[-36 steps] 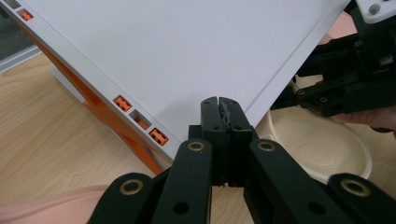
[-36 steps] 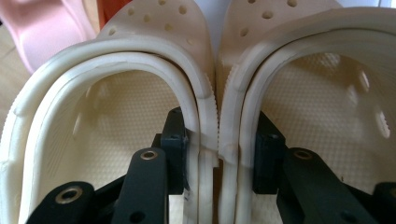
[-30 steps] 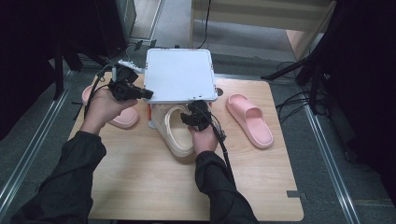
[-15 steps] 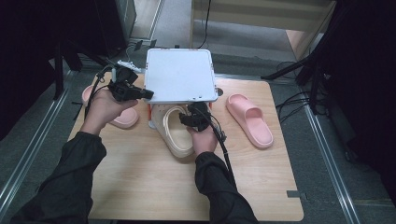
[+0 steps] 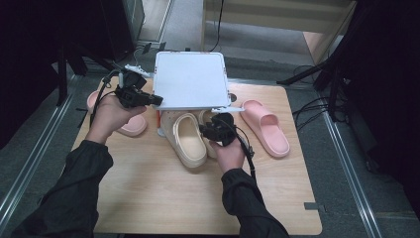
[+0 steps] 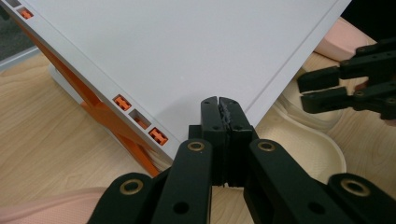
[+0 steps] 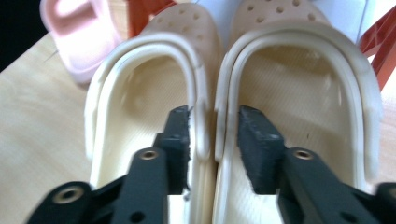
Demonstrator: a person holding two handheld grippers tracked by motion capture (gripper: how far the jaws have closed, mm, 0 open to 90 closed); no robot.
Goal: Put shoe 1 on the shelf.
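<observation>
Premises appear to be a lab or test workroom — a light wooden table [image 5: 163, 198] stands on grey carpeted floor [image 5: 346, 198], flanked by metal floor rails [image 5: 34, 148], loose black cables [image 5: 317, 106] and black equipment stands [image 5: 337, 74].

Lighting is even on the wooden table [image 5: 148, 188], while the surroundings fall into deep darkness. The white panel [image 5: 190, 82] reads bright, without harsh glare. In the right gripper view the cream clogs [image 7: 261, 93] show soft blur; the left gripper view is sharp.
</observation>
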